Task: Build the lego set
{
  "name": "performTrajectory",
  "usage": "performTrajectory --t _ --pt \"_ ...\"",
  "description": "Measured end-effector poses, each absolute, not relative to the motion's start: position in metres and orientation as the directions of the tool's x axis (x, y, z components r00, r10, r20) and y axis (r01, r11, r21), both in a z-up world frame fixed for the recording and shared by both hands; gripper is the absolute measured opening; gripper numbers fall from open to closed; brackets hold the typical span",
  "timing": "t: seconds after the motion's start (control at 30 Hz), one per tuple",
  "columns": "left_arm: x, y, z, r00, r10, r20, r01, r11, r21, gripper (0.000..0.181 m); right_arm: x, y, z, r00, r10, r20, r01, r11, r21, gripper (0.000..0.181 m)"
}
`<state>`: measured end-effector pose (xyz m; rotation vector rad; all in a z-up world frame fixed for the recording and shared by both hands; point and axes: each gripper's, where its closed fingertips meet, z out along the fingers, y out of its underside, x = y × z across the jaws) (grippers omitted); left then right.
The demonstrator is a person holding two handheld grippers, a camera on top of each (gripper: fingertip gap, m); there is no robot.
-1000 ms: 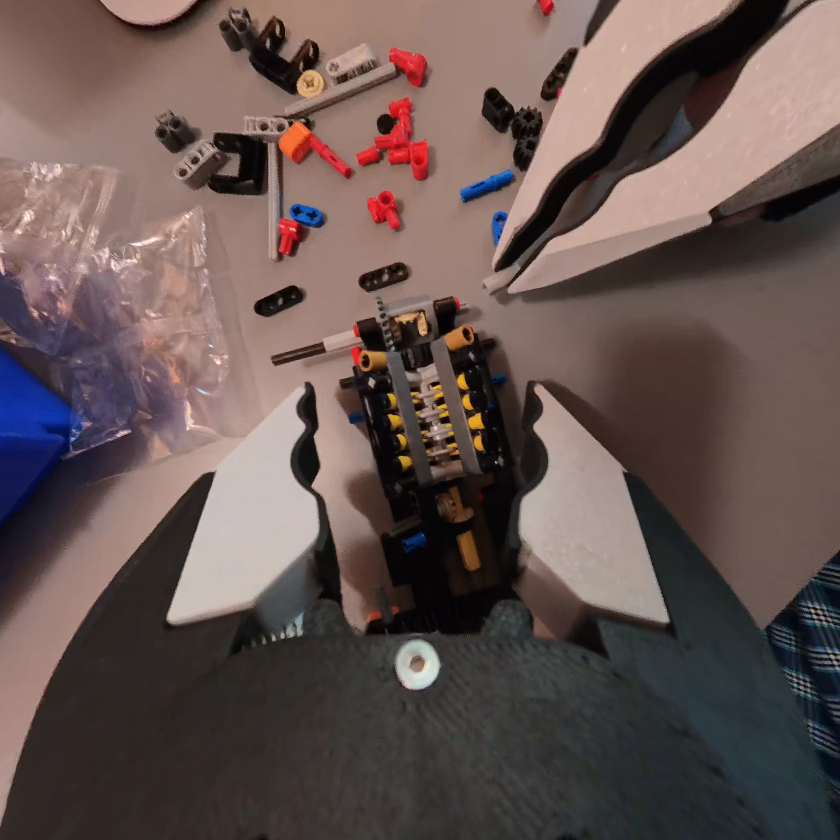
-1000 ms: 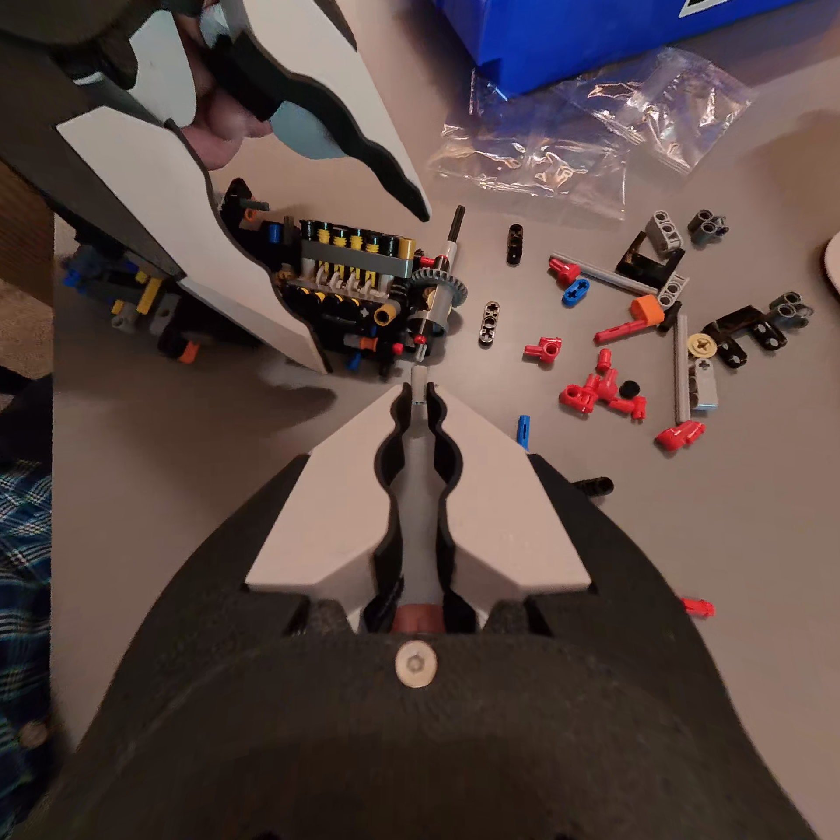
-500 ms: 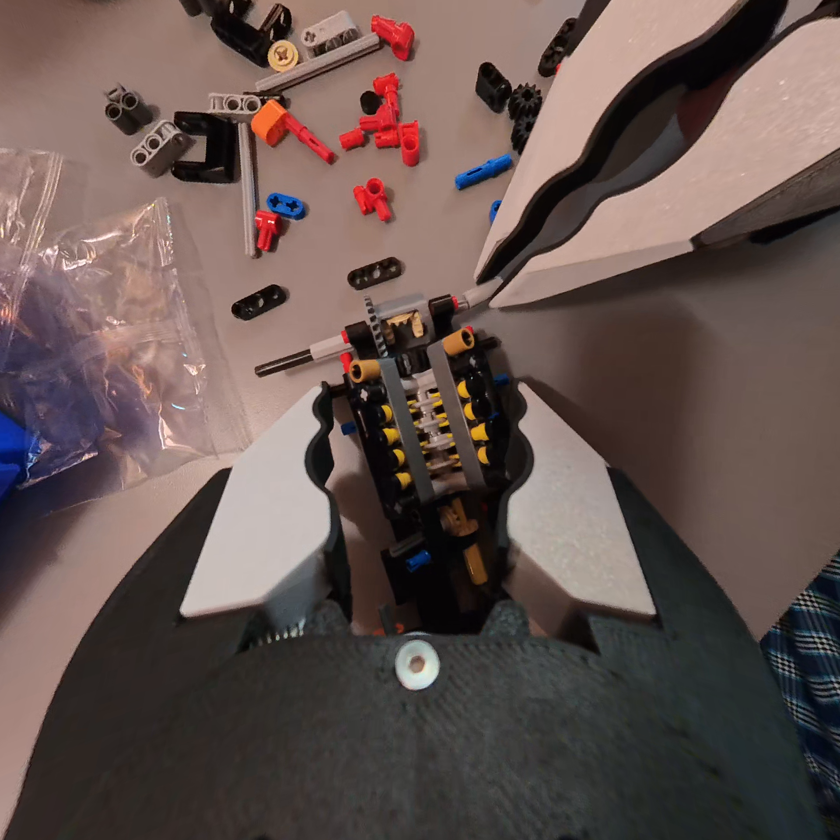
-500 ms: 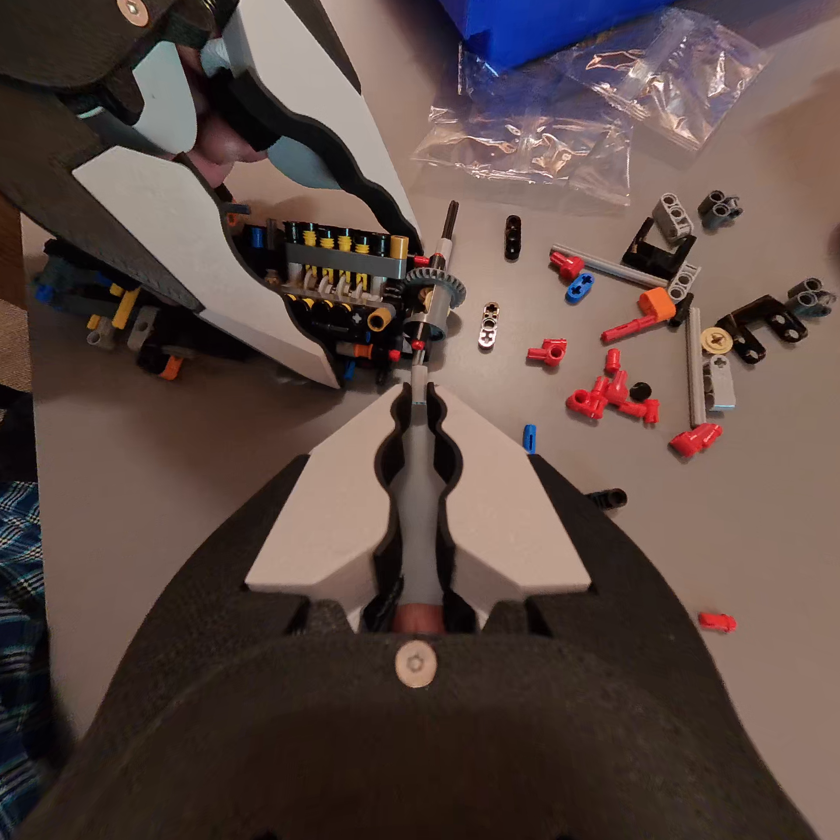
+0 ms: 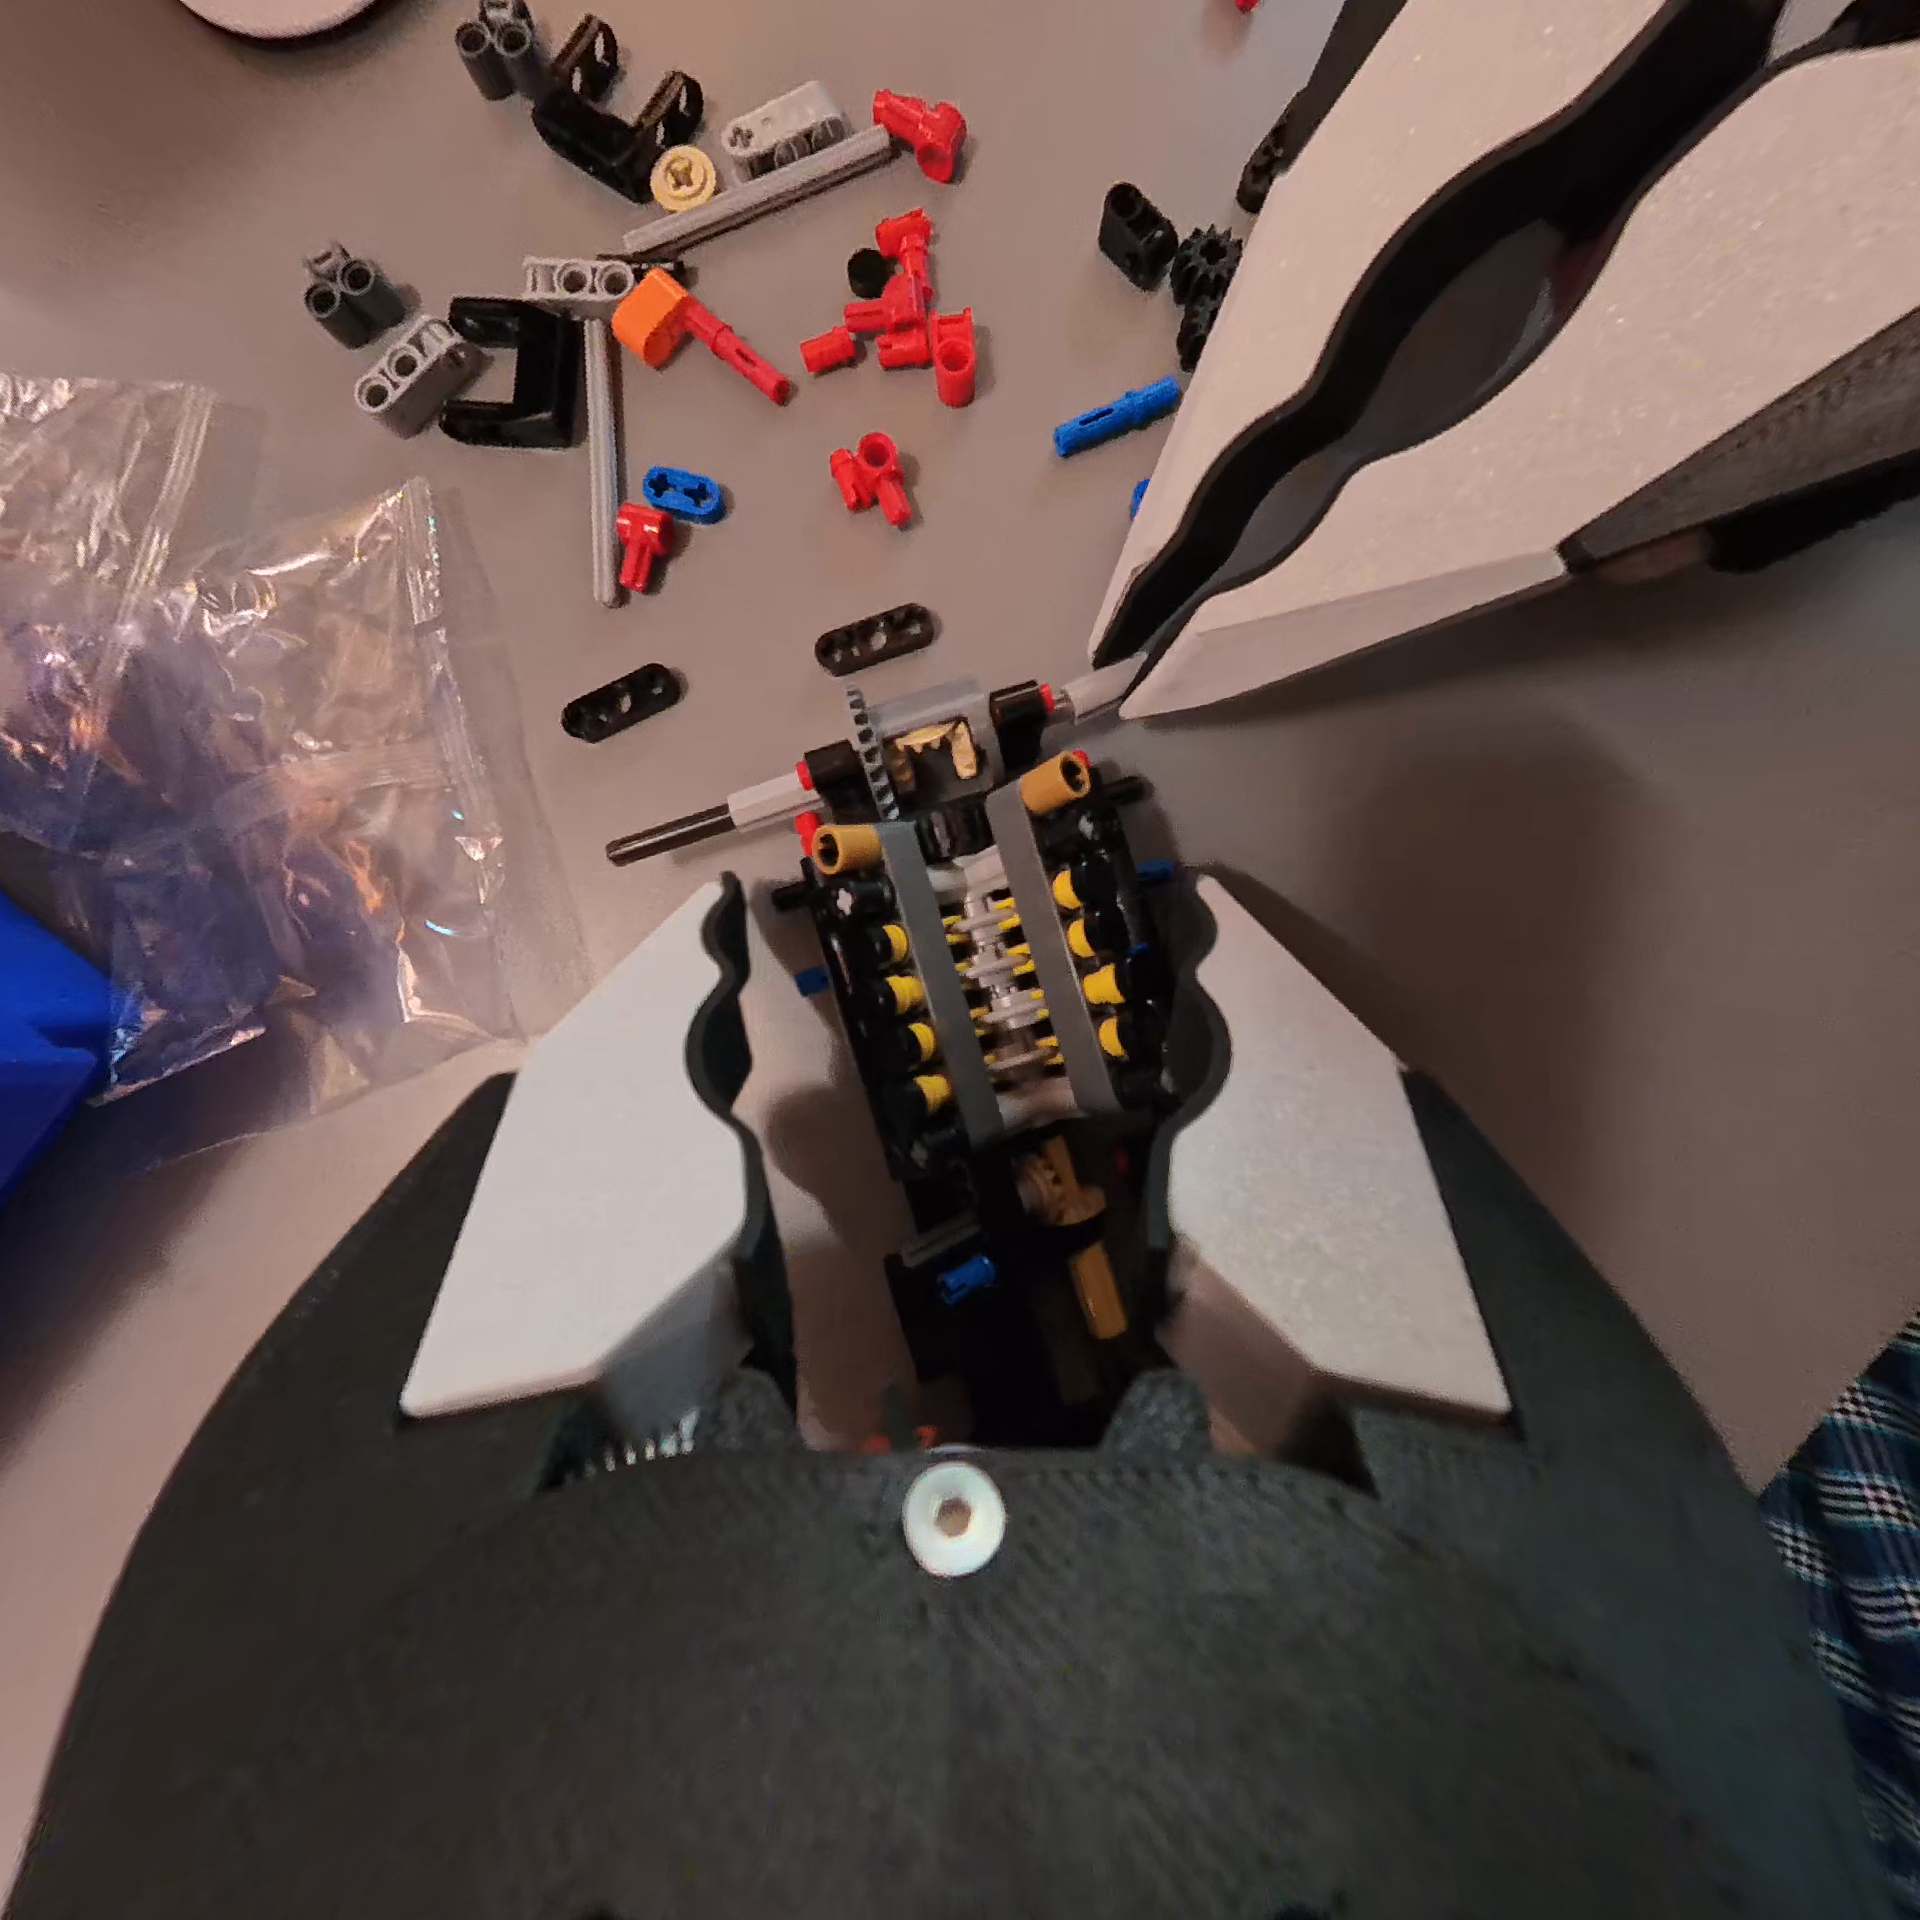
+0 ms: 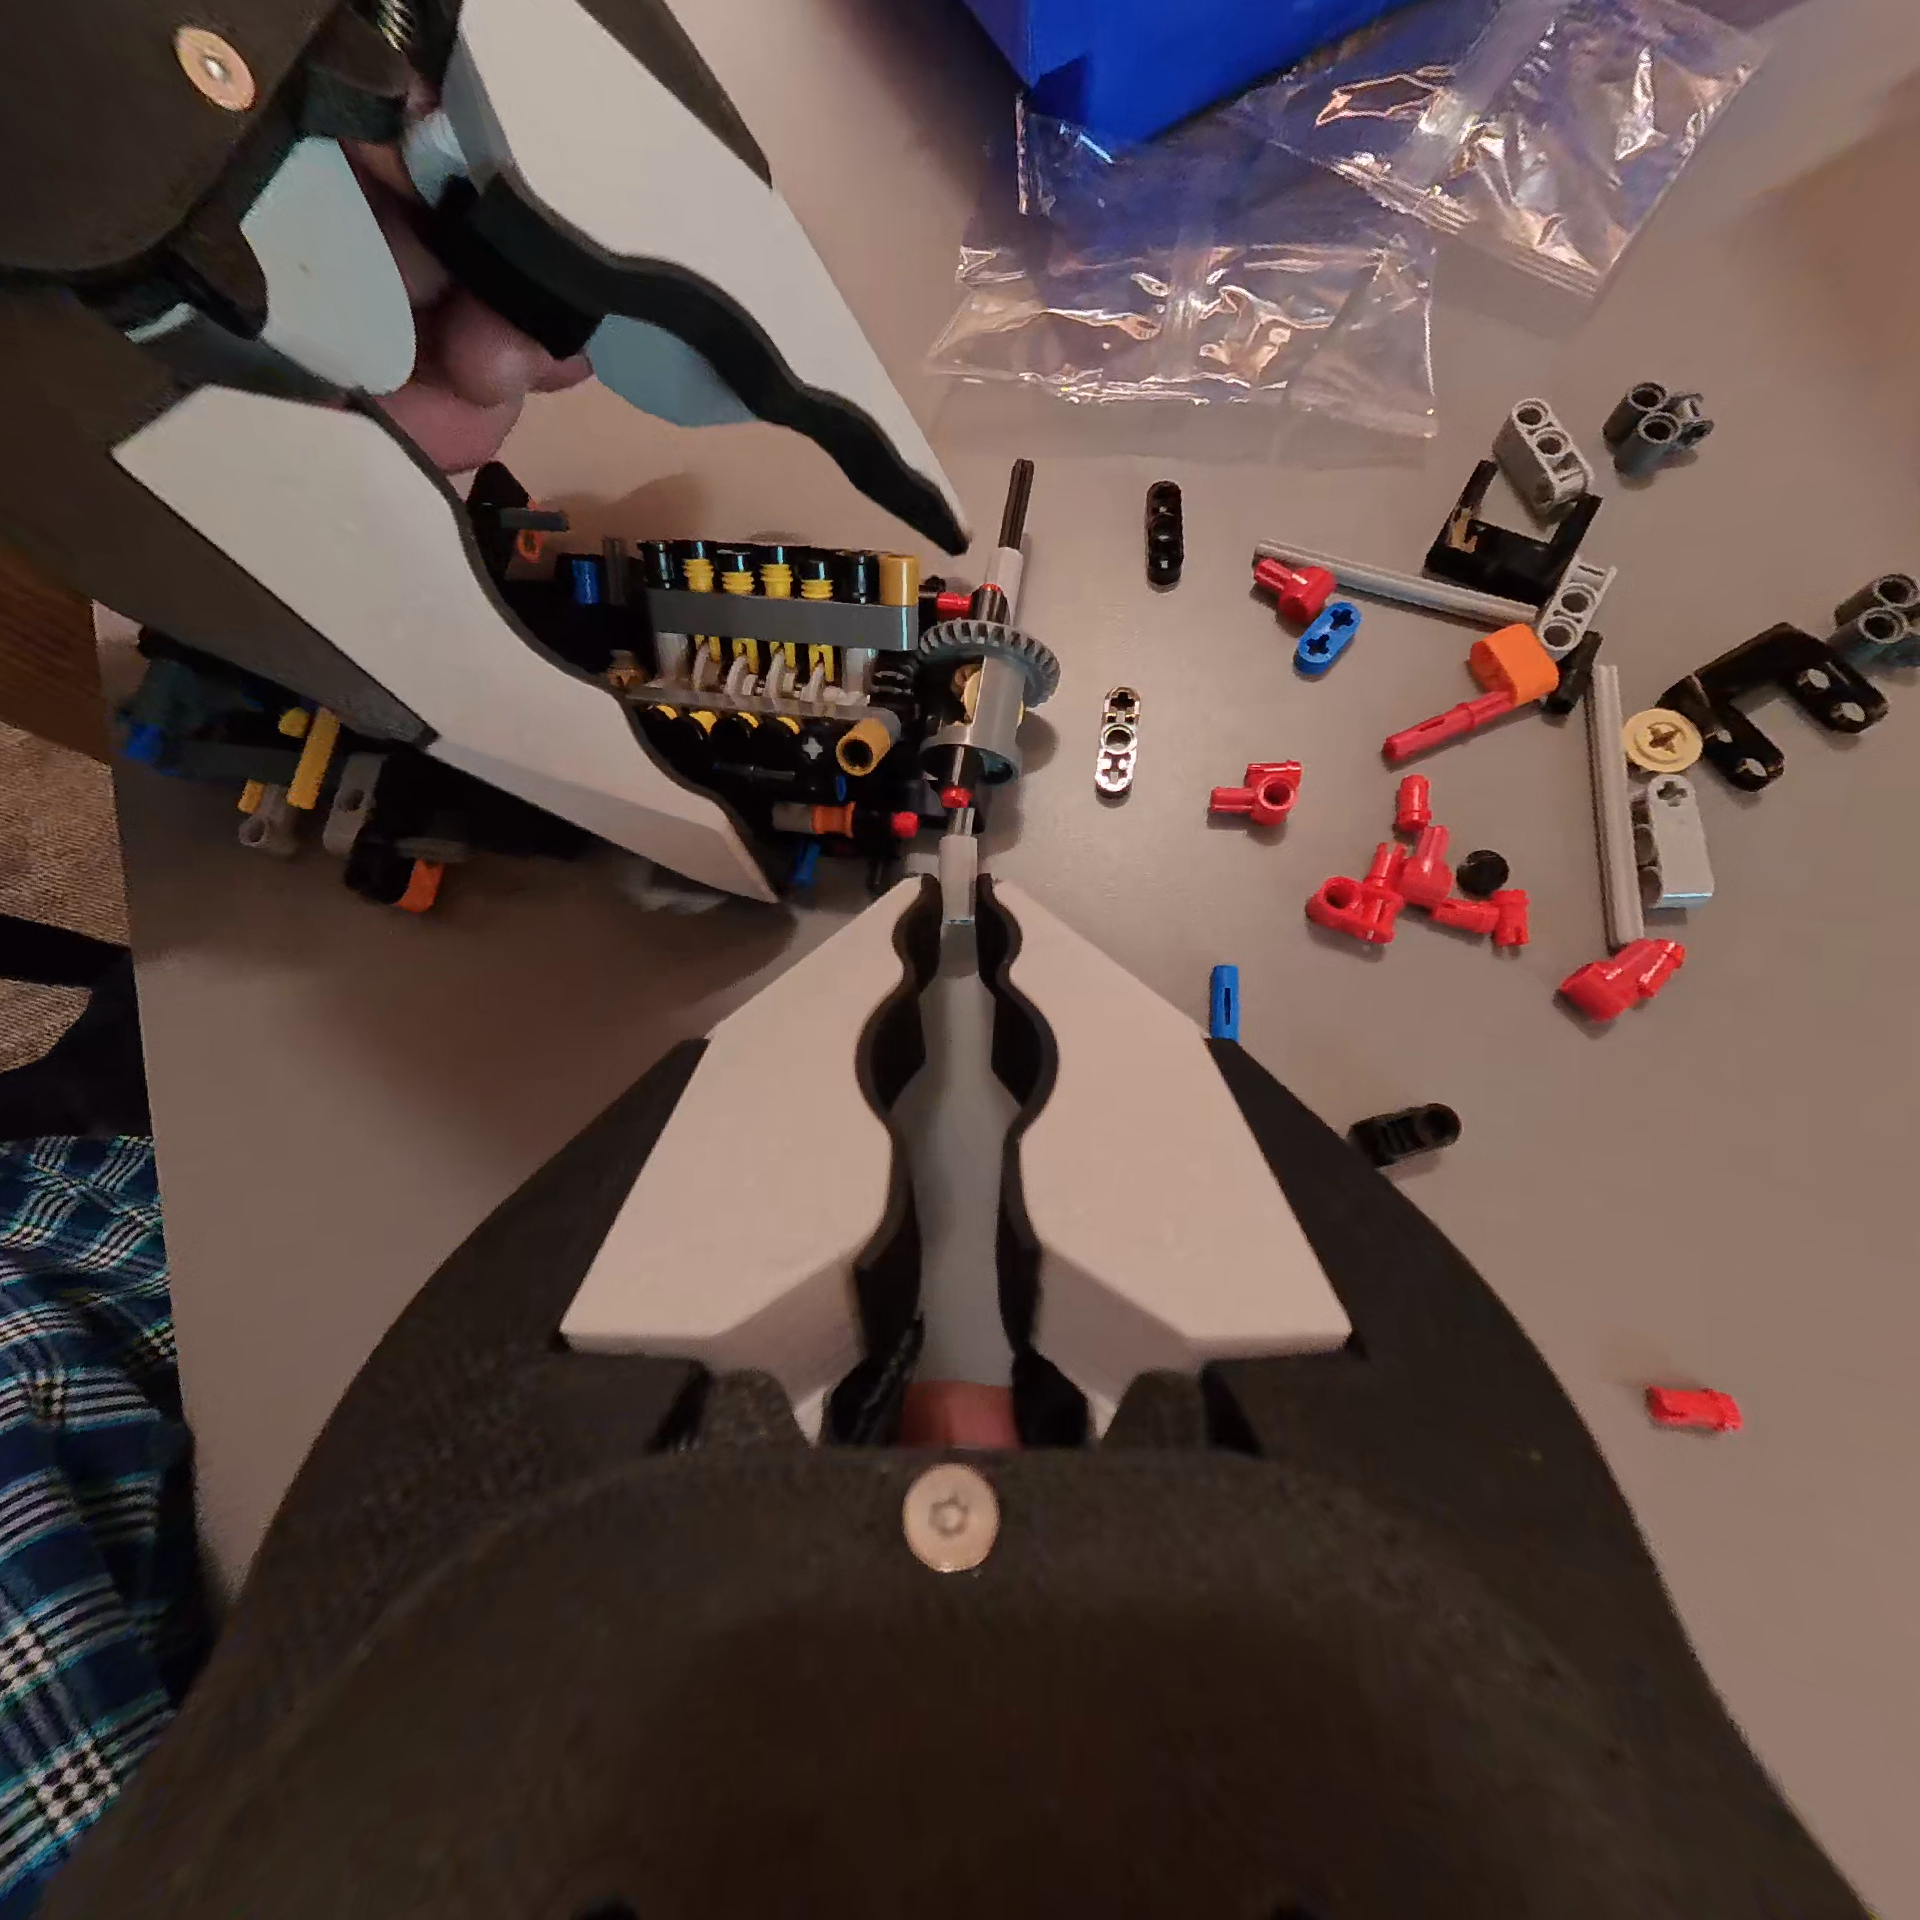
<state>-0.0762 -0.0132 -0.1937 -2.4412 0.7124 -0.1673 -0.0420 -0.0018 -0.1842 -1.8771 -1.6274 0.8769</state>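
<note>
The partly built lego engine is black with yellow pistons, grey beams and a grey gear on a cross axle, and lies on the grey table. My left gripper is open and straddles it: the right finger lies against it, the left finger stands off with a gap. It also shows in the right wrist view. My right gripper is shut on a light grey sleeve piece held against the near end of the engine's axle. In the left wrist view the right gripper reaches in from the upper right.
Loose red, black, grey, blue and orange parts are scattered beyond the engine. Clear plastic bags and a blue box lie to one side. The table edge and plaid cloth are near. The left gripper's tips are roughly 4 cm from the right gripper's.
My right gripper has brought the grey sleeve piece up to the end of the engine's axle. My left gripper's fingers have narrowed a little around the engine.
</note>
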Motion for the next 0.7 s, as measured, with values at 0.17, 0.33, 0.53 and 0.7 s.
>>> performTrajectory --t 0.17,0.33,0.53,0.7 --pt "-0.081 -0.007 -0.178 0.854 -0.521 -0.005 -0.409 -0.664 -0.626 0.091 -0.042 -0.002 -0.186 0.085 0.986 -0.146 0.665 -0.165 -0.728 0.005" --pt "-0.087 0.001 -0.186 0.844 -0.536 0.006 -0.425 -0.675 -0.604 0.104 -0.042 -0.001 -0.187 0.092 0.986 -0.14 0.664 -0.165 -0.729 0.004" --pt "-0.083 0.001 -0.191 0.844 -0.533 0.053 -0.398 -0.69 -0.604 0.103 -0.042 -0.001 -0.188 0.096 0.985 -0.146 0.66 -0.173 -0.731 0.004" --pt "-0.083 0.001 -0.19 0.851 -0.524 0.035 -0.399 -0.688 -0.606 0.102 -0.042 -0.001 -0.187 0.102 0.983 -0.15 0.658 -0.18 -0.731 0.004"
